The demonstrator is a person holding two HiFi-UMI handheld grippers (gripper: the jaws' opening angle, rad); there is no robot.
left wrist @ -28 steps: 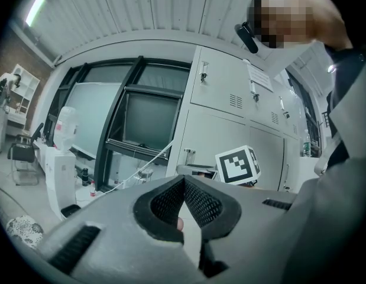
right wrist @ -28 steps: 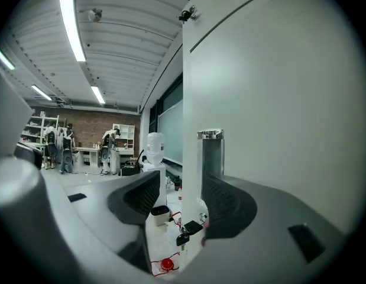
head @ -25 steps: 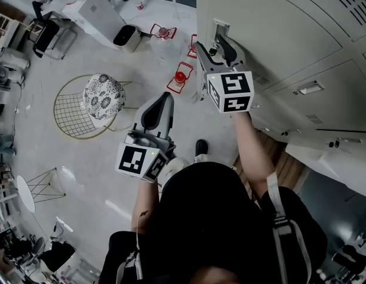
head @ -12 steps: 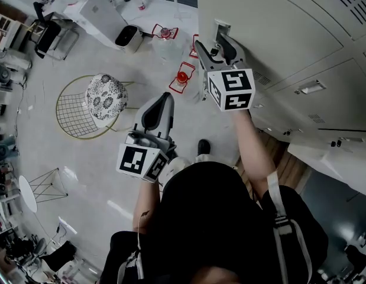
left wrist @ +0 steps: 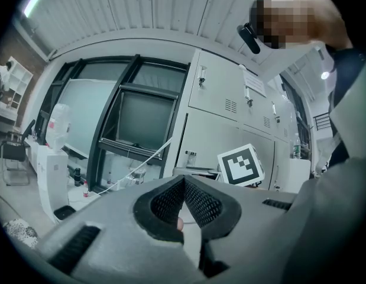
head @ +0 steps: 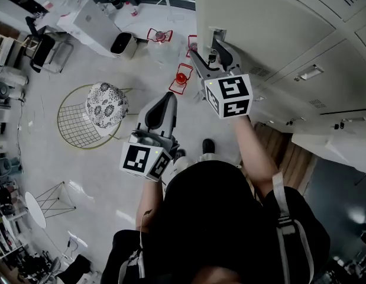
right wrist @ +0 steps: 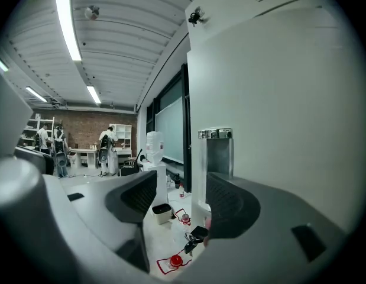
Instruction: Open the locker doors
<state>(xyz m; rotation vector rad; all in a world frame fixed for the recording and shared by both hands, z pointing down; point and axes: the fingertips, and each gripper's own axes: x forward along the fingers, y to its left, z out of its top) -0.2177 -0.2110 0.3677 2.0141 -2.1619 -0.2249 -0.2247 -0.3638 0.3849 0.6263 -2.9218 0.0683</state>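
Observation:
Grey lockers (head: 301, 46) fill the upper right of the head view. My right gripper (head: 211, 53) is held level at the edge of one locker door (right wrist: 277, 129), open. Its jaws have just been opening; the metal latch (right wrist: 215, 134) stands just ahead of the gap and neither pad touches it. A bunch of keys (right wrist: 197, 235) hangs below the latch. My left gripper (head: 166, 99) hovers lower left, away from the lockers, over the floor. In the left gripper view its pads (left wrist: 184, 185) meet at the tip with nothing held, and the lockers (left wrist: 224, 111) rise beyond.
A wire chair with a patterned cushion (head: 106, 102) stands on the floor at left. Red-framed floor items (head: 181, 78), a white bin (head: 122, 43) and a white cabinet (head: 91, 13) lie near the lockers' foot. People (right wrist: 106, 149) stand far back in the room.
The right gripper's jaws have spread a little wider at the latch. The left gripper has stayed in the same place.

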